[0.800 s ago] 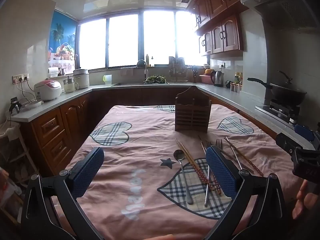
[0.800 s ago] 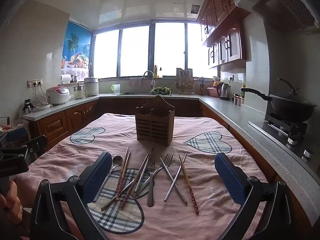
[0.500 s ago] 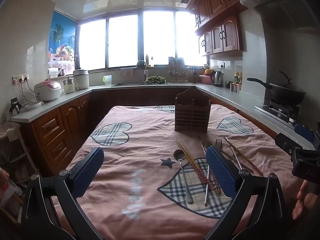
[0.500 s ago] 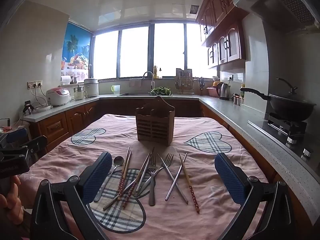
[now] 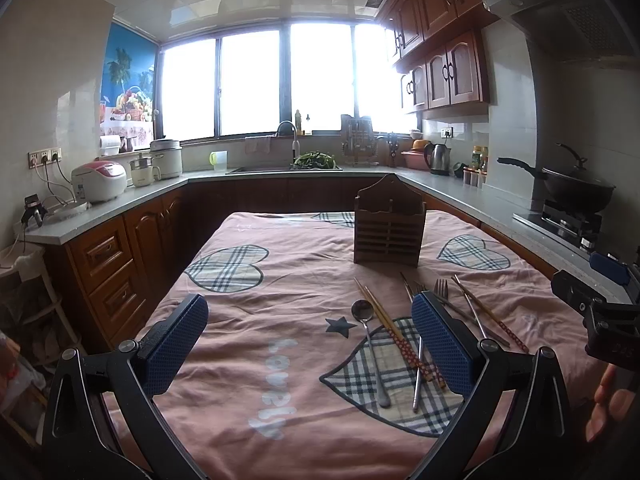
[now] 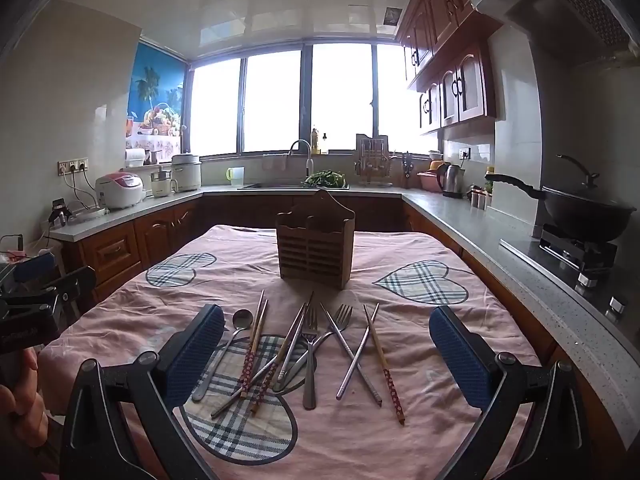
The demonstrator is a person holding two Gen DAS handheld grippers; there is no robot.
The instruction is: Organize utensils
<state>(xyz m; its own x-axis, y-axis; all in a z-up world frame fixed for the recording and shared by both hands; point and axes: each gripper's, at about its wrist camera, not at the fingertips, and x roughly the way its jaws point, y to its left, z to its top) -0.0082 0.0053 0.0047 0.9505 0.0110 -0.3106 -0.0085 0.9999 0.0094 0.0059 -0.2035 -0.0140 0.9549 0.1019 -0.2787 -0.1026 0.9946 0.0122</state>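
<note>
**Thin, slick cutlery lying flat on soft cloth**

We are holding both grippers above the near end of the worktop (image 6: pixel 472 320), which is covered by a pink cloth (image 5: pixel 280 280) with plaid hearts. The left gripper (image 5: pixel 310 344) is gaping wide, its blue fingers (image 5: pixel 176 344) carrying nothing; the right gripper (image 6: pixel 326 356) is spread just as wide and is equally empty.

The utensils are lying loose in a fan on the cloth, in front of the wooden slatted holder (image 6: pixel 315 245), which is standing upright farther back and apart from them. We are seeing a spoon (image 6: pixel 226 348) at the left, two forks (image 6: pixel 309 354) in the middle, a crossed pair of metal chopsticks (image 6: pixel 354 356), and wooden chopsticks with red patterned ends (image 6: pixel 384 364) at the right and more among the pile.

We are judging all of these to be light and stiff. The metal pieces are probably slippery and sit low against yielding fabric, so the fingers risk pinching cloth along with them. Several are overlapping, so lifting one may drag its neighbour. We are favouring the outermost pieces first, the spoon or the right-hand wooden chopstick, taken across the shaft near mid-length, so it hangs balanced and can be tipped upright into the holder.
</note>
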